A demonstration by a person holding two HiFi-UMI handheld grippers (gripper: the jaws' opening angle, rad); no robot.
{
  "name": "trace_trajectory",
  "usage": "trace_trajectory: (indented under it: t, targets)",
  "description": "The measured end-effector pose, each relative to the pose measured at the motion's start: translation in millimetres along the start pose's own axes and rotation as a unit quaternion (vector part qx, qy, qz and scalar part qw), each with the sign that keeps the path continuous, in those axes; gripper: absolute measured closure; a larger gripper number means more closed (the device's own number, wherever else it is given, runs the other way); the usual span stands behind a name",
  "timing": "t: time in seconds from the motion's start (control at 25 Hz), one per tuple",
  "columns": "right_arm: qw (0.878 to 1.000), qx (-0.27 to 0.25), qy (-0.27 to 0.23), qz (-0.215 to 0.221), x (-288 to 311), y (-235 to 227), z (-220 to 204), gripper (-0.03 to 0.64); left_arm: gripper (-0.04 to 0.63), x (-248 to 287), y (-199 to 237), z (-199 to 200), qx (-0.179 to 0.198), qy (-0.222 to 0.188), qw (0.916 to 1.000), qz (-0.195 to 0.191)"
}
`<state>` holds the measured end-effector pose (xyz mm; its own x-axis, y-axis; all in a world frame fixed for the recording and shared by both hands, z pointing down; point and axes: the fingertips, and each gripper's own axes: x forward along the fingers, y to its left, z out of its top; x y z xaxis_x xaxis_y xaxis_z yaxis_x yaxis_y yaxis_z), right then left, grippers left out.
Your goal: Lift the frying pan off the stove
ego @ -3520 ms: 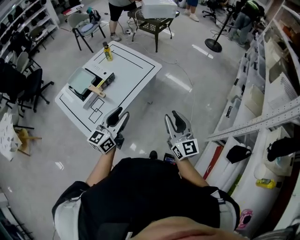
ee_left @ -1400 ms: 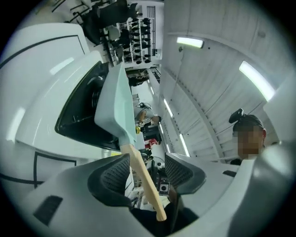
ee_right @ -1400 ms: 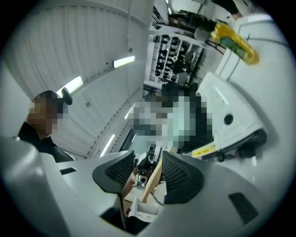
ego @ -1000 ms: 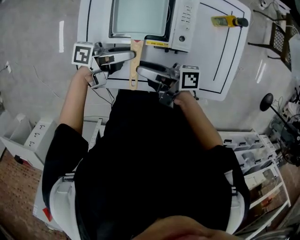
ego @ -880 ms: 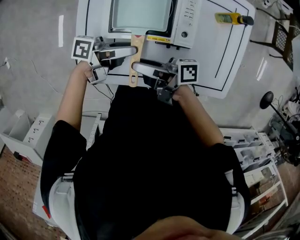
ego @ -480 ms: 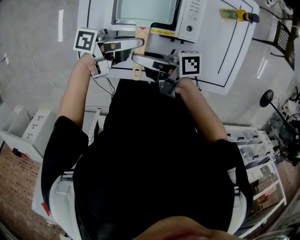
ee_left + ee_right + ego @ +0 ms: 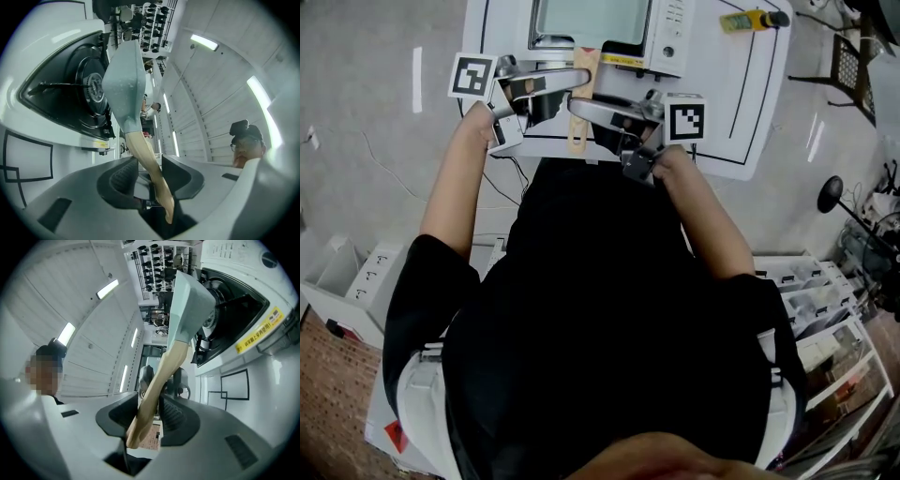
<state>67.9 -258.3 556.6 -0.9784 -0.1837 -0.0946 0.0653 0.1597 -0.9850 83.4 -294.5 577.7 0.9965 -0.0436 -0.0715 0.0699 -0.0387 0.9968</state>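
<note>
The left gripper (image 7: pixel 149 161) has its fingers closing on the pan handle (image 7: pixel 140 145). The right gripper (image 7: pixel 149 401) has its fingers clamped on it too.

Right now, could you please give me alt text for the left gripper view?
The left claw is closing its jaws on the light wooden handle of a pale green square frying pan, with a black stove burner at picture left.

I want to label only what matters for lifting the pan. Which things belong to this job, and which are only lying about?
Job: frying pan, its wooden handle, stove, left gripper with jaws closing on the handle, right gripper shut on it.
Lying about: yellow bottle on the white table.
</note>
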Motion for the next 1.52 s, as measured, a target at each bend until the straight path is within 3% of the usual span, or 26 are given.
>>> trace_trajectory:
  t: [0.24,0.44,0.92,1.2,1.52]
  targets:
    - [0.998,-0.059,0.009,0.014,-4,55,-7,0.465,0.436,8,-57,-12,0.057,0.018,0.9981,-0.013]
    - [0.993,-0.108,0.010,0.038,-26,134,-40,0.457,0.434,30,-130,-60,0.104,0.026,0.9935,-0.038]
    - [0.990,-0.125,-0.006,0.068,-30,148,-52,0.448,0.431,31,-143,-75,0.129,0.037,0.9897,-0.049]
    - [0.988,-0.141,-0.001,0.055,-86,177,-159,0.433,0.426,63,-153,-195,0.135,0.048,0.9883,-0.054]
    - [0.988,-0.137,-0.022,0.069,-124,187,-244,0.428,0.423,79,-148,-289,0.132,0.057,0.9881,-0.053]
